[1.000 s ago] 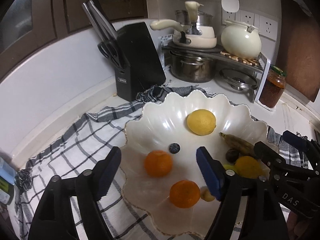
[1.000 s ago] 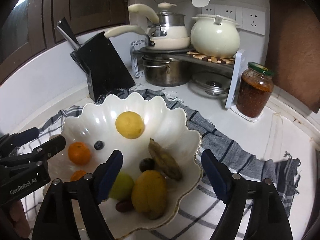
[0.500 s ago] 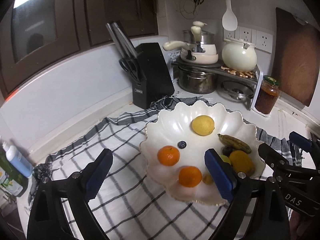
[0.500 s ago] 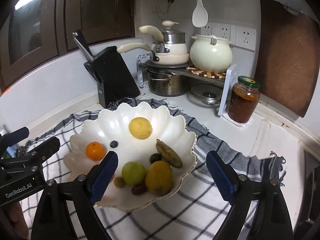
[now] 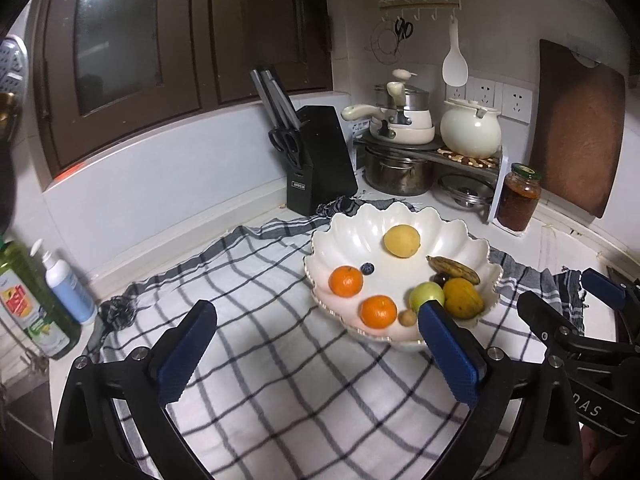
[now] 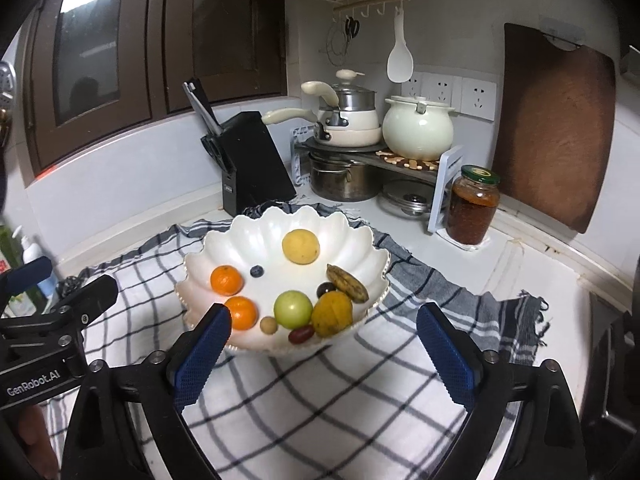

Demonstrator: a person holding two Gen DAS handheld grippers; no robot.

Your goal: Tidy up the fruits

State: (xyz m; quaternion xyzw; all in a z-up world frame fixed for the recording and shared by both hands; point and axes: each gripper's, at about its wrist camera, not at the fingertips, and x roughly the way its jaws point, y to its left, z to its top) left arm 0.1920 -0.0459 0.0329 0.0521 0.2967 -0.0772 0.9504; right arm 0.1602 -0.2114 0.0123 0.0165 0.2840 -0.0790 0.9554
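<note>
Both grippers are hanging above the checked cloth (image 6: 320, 412), short of the bowl (image 6: 240, 240). The left gripper (image 5: 316, 344) is standing released; its jaws have just been opening, and nothing but cloth is showing between them. The right gripper (image 6: 324, 348) is likewise standing released, its jaws having just been opening, with the bowl's near rim showing in the gap and neither pad touching it.

The bowl, white and scalloped, is resting on the cloth, and all the fruit is lying inside it:
- A lemon (image 6: 301, 246) is sitting toward the far side.
- Two oranges are lying on the left side, one (image 6: 227, 280) farther back and one (image 6: 241, 312) nearer the front rim.
- A blueberry (image 6: 257, 271) is lying just beside the rear orange.
- A green apple (image 6: 293, 309) is sitting near the front, with a small tan fruit (image 6: 268, 325) just left of it and a red date (image 6: 301, 334) in front of it.
- A mango (image 6: 332, 314) is touching the apple's right side.
- A dark banana (image 6: 347, 282) is lying behind the mango, with a dark round fruit (image 6: 325, 289) just beside it.

A knife block (image 6: 250, 164), a pot rack (image 6: 372, 156) and a jar (image 6: 473, 206) are standing behind the bowl. Two bottles (image 5: 40, 300) are standing at the cloth's left edge.
</note>
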